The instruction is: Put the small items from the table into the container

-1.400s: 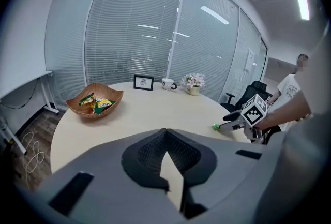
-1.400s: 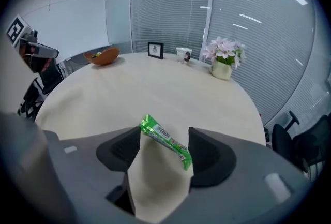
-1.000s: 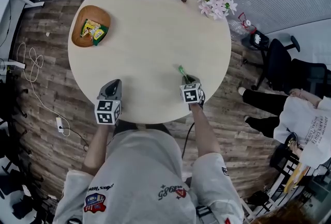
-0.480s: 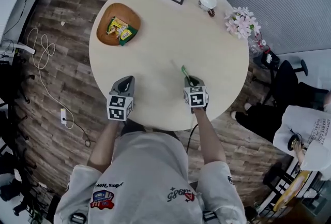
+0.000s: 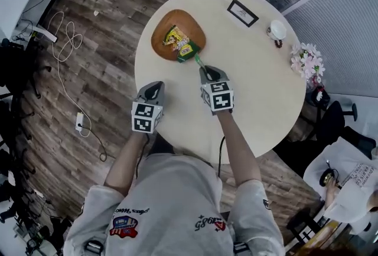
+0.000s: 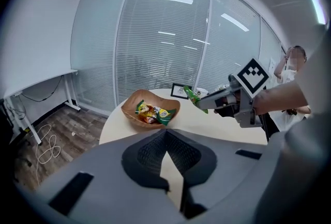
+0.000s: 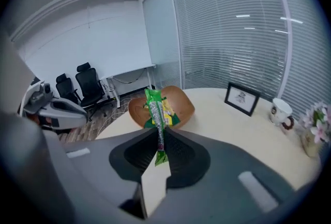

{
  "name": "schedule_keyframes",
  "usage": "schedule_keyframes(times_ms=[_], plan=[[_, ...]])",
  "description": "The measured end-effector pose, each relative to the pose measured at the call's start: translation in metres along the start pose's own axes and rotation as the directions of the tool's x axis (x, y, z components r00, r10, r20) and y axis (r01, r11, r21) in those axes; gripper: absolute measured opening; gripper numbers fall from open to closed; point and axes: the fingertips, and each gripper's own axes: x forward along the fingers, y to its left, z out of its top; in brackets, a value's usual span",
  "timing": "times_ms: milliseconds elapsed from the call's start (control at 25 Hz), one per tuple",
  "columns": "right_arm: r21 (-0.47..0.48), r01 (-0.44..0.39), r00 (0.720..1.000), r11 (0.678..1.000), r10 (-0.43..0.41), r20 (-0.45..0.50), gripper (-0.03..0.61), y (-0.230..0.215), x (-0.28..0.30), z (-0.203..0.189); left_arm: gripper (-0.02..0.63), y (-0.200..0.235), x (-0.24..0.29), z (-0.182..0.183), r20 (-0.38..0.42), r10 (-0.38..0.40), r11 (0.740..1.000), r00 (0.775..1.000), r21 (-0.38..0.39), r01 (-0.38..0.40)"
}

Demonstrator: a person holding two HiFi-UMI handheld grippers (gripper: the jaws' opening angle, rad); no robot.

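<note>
A wooden bowl (image 5: 177,18) stands at the far left of the round table (image 5: 260,83) and holds several snack packets (image 5: 176,39). My right gripper (image 5: 204,70) is shut on a thin green packet (image 5: 198,62), held in the air at the bowl's near rim. In the right gripper view the packet (image 7: 155,109) sticks up between the pads, with the bowl (image 7: 183,101) just behind it. My left gripper (image 5: 155,86) hovers over the table's near-left edge, shut and empty. The left gripper view shows its jaws (image 6: 165,132) meeting, the bowl (image 6: 129,109) ahead and the right gripper (image 6: 207,101) with the packet (image 6: 192,96).
A framed picture (image 5: 243,12), a white cup (image 5: 276,30) and pink flowers (image 5: 307,60) stand along the table's far right. Cables (image 5: 65,42) lie on the wooden floor at left. A person (image 5: 348,172) sits at lower right. Office chairs (image 7: 85,83) stand by the wall.
My right gripper has risen and carried the green packet from near the table's front edge across to the bowl's rim. The left gripper has shifted the same way, still shut.
</note>
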Motion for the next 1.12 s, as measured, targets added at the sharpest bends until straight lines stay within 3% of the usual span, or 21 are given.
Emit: schedule_keyframes(times_ms=[240, 640, 840, 920, 1120], plan=[[-0.018, -0.062, 0.998, 0.998, 0.062, -0.023, 0.043, 0.031, 0.076, 0.054, 0.006, 0.051, -0.008, 0.006, 0.004, 0.047, 0.998, 0.999, -0.036, -0.047], [0.037, -0.085, 0.993, 0.996, 0.087, -0.073, 0.066, 0.055, 0.131, 0.056, 0.006, 0.094, -0.011, -0.007, -0.033, 0.059, 0.996, 0.998, -0.069, -0.061], [0.048, -0.026, 1.000, 0.998, 0.026, 0.006, 0.056, 0.043, 0.105, 0.069, 0.006, 0.090, -0.001, 0.000, -0.026, 0.036, 0.998, 0.999, -0.060, -0.037], [0.058, -0.002, 0.998, 0.998, -0.002, 0.067, 0.003, 0.040, 0.082, 0.073, 0.006, 0.080, 0.002, 0.007, -0.011, 0.015, 0.999, 1.000, -0.051, -0.016], [0.122, 0.011, 0.986, 0.992, -0.031, 0.164, 0.002, 0.035, 0.015, 0.058, 0.006, 0.043, 0.010, 0.024, 0.026, -0.031, 0.999, 0.999, -0.028, 0.032]])
